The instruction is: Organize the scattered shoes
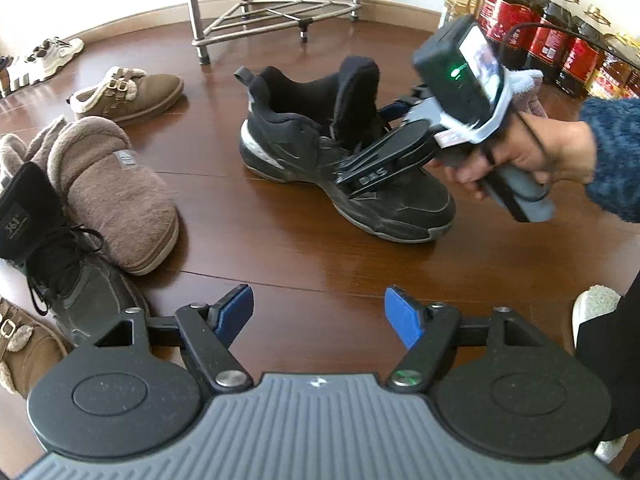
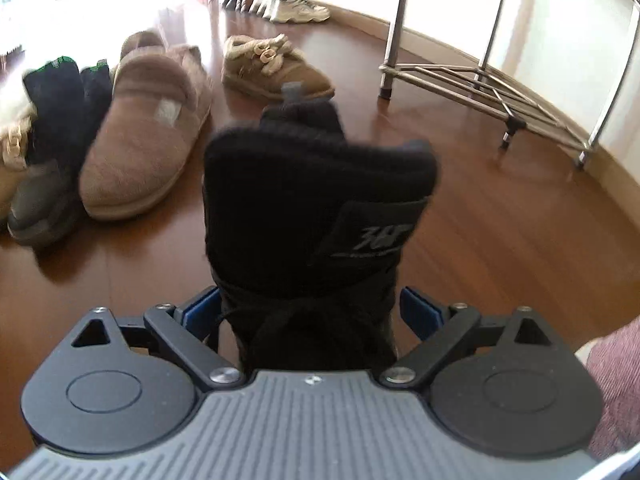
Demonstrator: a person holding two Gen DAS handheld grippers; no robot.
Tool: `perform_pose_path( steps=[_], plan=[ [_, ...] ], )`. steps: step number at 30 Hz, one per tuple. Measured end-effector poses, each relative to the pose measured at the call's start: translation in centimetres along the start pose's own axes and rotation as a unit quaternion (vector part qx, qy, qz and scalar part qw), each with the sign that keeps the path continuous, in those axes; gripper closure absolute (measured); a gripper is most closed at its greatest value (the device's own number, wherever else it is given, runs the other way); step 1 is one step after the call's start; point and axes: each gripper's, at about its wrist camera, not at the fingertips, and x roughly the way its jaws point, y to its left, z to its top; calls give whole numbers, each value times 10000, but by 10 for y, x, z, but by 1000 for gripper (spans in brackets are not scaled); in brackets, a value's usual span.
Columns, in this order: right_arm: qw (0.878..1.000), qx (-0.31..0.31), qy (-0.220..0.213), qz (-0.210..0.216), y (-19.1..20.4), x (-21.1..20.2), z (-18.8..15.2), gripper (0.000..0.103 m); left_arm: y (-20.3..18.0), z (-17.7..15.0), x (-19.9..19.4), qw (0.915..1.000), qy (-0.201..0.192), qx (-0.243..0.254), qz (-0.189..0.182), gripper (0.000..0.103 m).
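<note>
A black high-top sneaker [image 1: 344,168] stands on the wooden floor in the middle of the left wrist view. My right gripper [image 1: 356,144], held by a hand [image 1: 520,160], reaches it from the right and straddles its laced top. In the right wrist view the sneaker's tongue [image 2: 316,200] fills the space between the wide-apart blue pads [image 2: 420,312]; my right gripper [image 2: 310,308] is open around it. My left gripper [image 1: 318,312] hangs open over bare floor in front of the sneaker, holding nothing.
On the left lies a pile: brown fuzzy slippers [image 1: 116,192], a matching black sneaker [image 1: 60,264] and a brown buckle shoe [image 1: 20,344]. Another buckle shoe [image 1: 128,94] and white sneakers [image 1: 44,58] lie further back. A metal rack [image 1: 276,12] and oil bottles [image 1: 560,36] line the wall.
</note>
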Motion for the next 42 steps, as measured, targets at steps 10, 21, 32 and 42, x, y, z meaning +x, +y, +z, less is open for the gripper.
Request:
perform_pose_path(
  steps=[10,21,32,42],
  plan=[
    [9998,-191,-62,55,-23,7,9,32,-3,14,17,9992,126,364,50,29],
    [9990,-173,269,-301,-130,77,66,32,-23,81,58,9929,257,1157,55,29],
    [9950,311,751,-579,-286,111,78,31,-64,138,108,9950,282,943,179,29],
    [9940,474,747,-637,-359,82,36,31,-116,175,143,9958,242,884,-13,29]
  ],
)
